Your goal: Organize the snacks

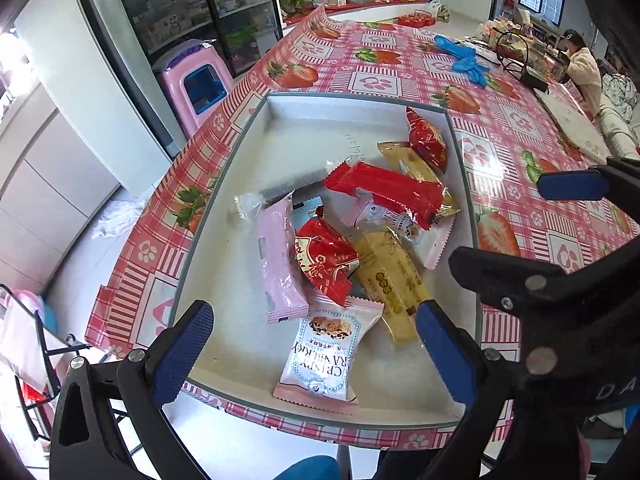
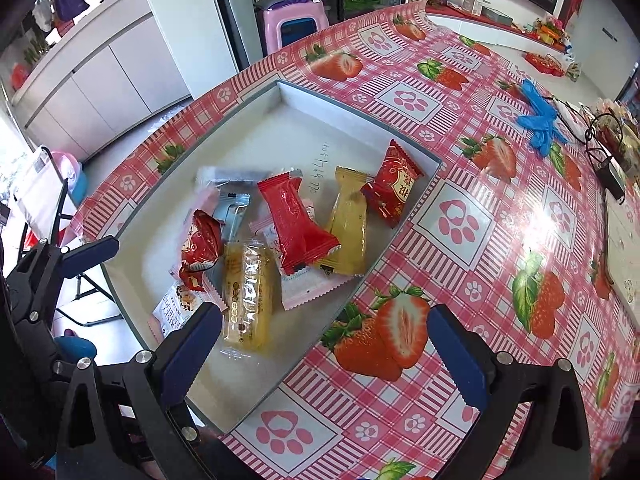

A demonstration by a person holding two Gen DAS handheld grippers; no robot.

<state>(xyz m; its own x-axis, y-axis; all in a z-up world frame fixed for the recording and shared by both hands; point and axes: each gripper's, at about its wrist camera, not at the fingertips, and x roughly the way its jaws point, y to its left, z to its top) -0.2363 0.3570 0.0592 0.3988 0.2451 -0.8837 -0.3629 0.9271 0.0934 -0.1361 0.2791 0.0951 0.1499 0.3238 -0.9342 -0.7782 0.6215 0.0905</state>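
Note:
A shallow white tray [image 1: 304, 136] [image 2: 256, 148] sits on the strawberry tablecloth and holds several wrapped snacks. Among them are a long red packet [image 1: 386, 192] [image 2: 294, 222], a pink bar [image 1: 280, 264], yellow bars [image 1: 394, 282] [image 2: 248, 292], a red pouch [image 1: 426, 140] [image 2: 394, 188] and a white cranberry packet [image 1: 324, 354]. My left gripper [image 1: 316, 352] hovers open over the tray's near end with nothing between its fingers. My right gripper [image 2: 324, 354] stands open above the tray's near right edge, also with nothing in it. The right gripper's blue pads [image 1: 572, 186] show at the right of the left wrist view.
Blue gloves [image 1: 464, 58] [image 2: 540, 120] lie on the far side of the table [image 2: 480, 240]. A pink stool [image 1: 196, 80] stands beyond the table's left edge by glass cabinets. A person in a pale coat [image 1: 584, 68] sits at the far right.

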